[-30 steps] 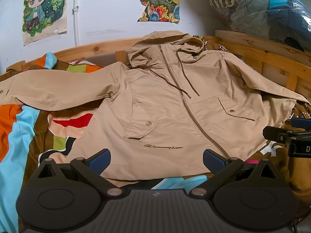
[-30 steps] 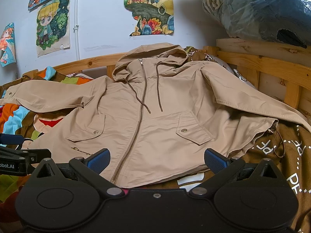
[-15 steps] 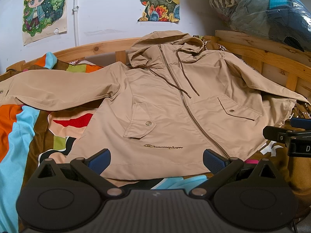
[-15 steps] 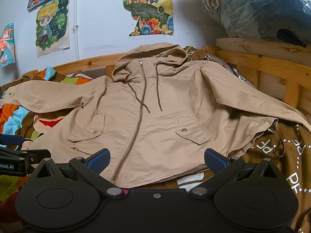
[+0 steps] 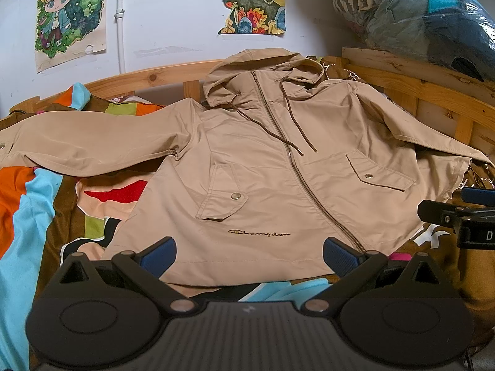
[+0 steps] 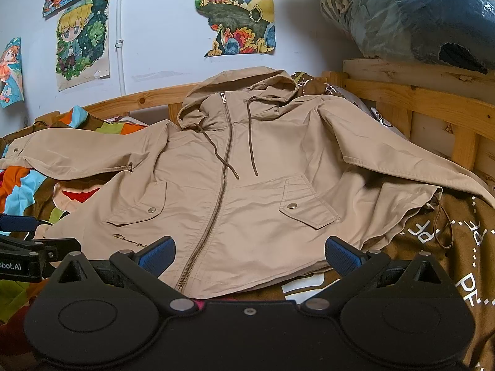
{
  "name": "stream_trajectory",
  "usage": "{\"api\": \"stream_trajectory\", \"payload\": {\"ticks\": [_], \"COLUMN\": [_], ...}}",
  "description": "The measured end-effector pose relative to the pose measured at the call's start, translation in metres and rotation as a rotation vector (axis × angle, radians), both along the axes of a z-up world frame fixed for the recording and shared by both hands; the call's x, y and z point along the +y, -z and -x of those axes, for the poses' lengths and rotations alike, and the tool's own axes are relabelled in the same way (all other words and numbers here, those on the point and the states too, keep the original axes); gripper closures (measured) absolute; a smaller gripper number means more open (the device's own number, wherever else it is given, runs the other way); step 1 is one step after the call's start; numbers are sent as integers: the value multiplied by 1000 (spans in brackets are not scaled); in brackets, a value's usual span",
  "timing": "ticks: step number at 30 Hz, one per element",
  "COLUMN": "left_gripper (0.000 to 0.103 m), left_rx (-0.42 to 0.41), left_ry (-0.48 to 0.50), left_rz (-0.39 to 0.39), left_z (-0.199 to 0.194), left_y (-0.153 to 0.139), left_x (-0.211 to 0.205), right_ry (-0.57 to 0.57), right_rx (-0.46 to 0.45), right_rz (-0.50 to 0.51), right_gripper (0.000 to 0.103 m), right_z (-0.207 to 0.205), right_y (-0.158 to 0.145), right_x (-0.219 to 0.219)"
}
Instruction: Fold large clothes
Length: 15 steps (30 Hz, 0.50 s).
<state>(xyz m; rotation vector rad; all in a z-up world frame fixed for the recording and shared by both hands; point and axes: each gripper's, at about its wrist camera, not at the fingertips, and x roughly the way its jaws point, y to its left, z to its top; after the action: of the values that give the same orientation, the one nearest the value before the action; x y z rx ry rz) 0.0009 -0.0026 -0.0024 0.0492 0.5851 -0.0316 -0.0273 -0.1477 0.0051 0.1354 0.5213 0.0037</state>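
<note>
Jacket (image 5: 272,167), tan, smooth woven, hooded, zipped, flap pockets with snaps; spread flat on patterned bedding (image 5: 37,204) inside wooden bed frame (image 5: 433,92). Left hand-held gripper (image 5: 249,252) and right hand-held gripper (image 6: 250,251) both wide open, empty, at hem, 6 o'clock. Hem drawcord (image 6: 444,225) at 3 o'clock, clear in right view only.

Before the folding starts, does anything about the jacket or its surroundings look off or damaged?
Little stands out. The jacket lies face up, zipped, sleeves spread; the hem corner by the right sleeve is bunched, with its cord trailing onto the brown blanket. Both tongs, left and right, are open and empty.
</note>
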Motion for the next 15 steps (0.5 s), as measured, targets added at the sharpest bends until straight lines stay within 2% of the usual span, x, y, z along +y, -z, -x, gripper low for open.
{"api": "stream_trajectory", "payload": {"ticks": [15], "left_gripper": [1], "left_rx": [6], "left_ry": [-1], "left_rz": [-2], "left_z": [2], "left_y": [4], "left_x": [-2], "right_ry": [2], "right_rx": [3], "right_rz": [-4], "right_gripper": [1], "right_z": [-1], "right_y": [-1], "right_x": [1]}}
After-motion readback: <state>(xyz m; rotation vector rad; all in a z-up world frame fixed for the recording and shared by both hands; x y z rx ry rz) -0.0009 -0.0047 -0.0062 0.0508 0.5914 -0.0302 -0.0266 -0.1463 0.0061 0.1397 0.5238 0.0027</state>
